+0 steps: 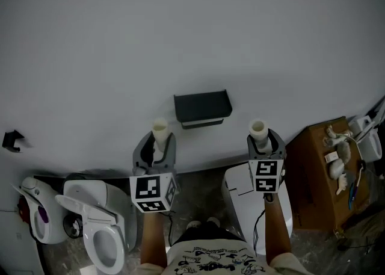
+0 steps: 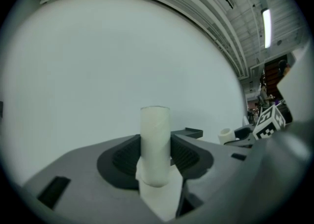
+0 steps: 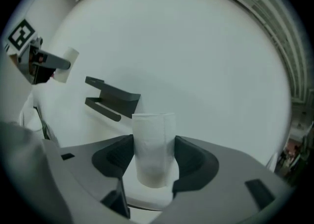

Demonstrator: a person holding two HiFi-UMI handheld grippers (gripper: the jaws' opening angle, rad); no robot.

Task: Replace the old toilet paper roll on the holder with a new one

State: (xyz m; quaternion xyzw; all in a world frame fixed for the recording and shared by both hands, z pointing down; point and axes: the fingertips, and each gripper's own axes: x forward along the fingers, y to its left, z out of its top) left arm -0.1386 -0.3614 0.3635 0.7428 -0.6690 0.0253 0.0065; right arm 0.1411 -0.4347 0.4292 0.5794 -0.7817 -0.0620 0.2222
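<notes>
A black paper holder (image 1: 203, 108) with a shelf on top and a bar beneath is fixed to the white wall, and nothing hangs on the bar. My left gripper (image 1: 157, 142) stands below and left of it, shut on a thin white tube of toilet paper (image 1: 159, 129) that stands upright between the pads. The right gripper (image 1: 263, 140) is below and right of the holder, shut on a somewhat fatter white toilet paper roll (image 1: 258, 128), also upright. The tube (image 2: 155, 144) fills the left gripper view. The roll (image 3: 153, 147) fills the right gripper view, with the holder (image 3: 110, 98) off to its upper left.
A white toilet (image 1: 99, 231) with its lid raised stands at the lower left, beside a white appliance (image 1: 36, 210). A white box (image 1: 243, 192) sits under my right arm. A brown cabinet (image 1: 319, 171) with small items on it is at the right. A black hook (image 1: 12, 140) is on the wall.
</notes>
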